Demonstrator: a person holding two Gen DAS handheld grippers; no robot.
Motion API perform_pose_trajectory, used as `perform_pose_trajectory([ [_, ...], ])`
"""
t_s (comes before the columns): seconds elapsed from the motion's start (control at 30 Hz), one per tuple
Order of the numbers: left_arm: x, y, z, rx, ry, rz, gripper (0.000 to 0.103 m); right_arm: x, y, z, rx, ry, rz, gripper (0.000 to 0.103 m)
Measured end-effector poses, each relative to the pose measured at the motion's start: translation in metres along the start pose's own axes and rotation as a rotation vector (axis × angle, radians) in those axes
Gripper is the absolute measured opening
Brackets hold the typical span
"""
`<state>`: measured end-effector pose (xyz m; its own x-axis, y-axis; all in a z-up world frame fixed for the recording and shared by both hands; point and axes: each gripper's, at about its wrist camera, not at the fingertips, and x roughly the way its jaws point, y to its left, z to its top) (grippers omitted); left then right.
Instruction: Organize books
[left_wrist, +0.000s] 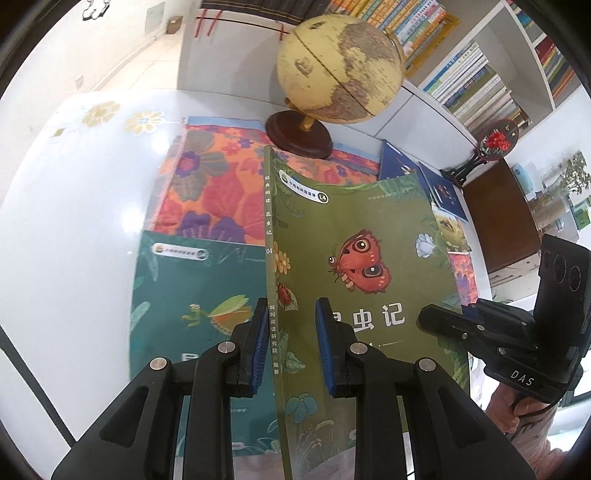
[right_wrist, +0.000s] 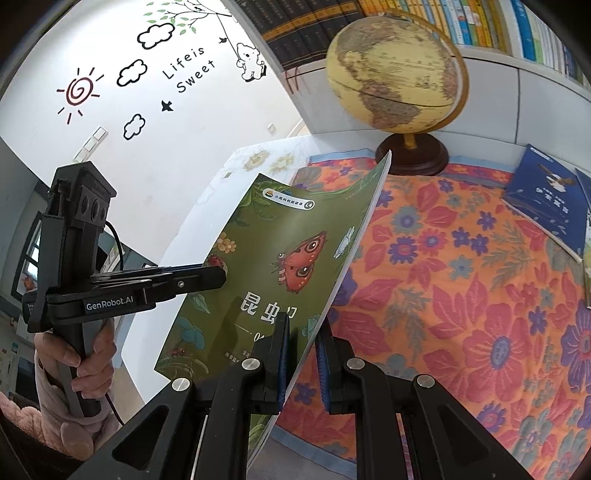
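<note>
Above the floral cloth on the white table, both tongs are holding one thin green paperback clear of the surface. The left gripper is pinching it at the spine edge, jaws nearly shut; the right gripper is clamping the opposite, open edge, jaws likewise almost closed on the pages. The book is standing tilted, its butterfly cover facing the person's side, and its upper corner is curling — a light, floppy volume, likely to sag or slip if gripped by one edge alone. The spine is offering the stiffest purchase. A teal book is lying flat on the table beneath, and blue books are resting on the cloth near the globe. How deep the right pads are biting is not fully clear.
</note>
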<state>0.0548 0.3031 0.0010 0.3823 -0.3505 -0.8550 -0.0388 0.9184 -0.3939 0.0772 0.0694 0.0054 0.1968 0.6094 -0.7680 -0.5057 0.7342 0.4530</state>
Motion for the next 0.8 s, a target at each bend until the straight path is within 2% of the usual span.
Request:
perform_pose_trajectory([
  [0.8, -0.023, 0.066, -0.013, -0.091, -0.036, 0.029, 0.022, 0.05, 0.054, 0.009, -0.047, 0.056, 0.043, 0.015],
])
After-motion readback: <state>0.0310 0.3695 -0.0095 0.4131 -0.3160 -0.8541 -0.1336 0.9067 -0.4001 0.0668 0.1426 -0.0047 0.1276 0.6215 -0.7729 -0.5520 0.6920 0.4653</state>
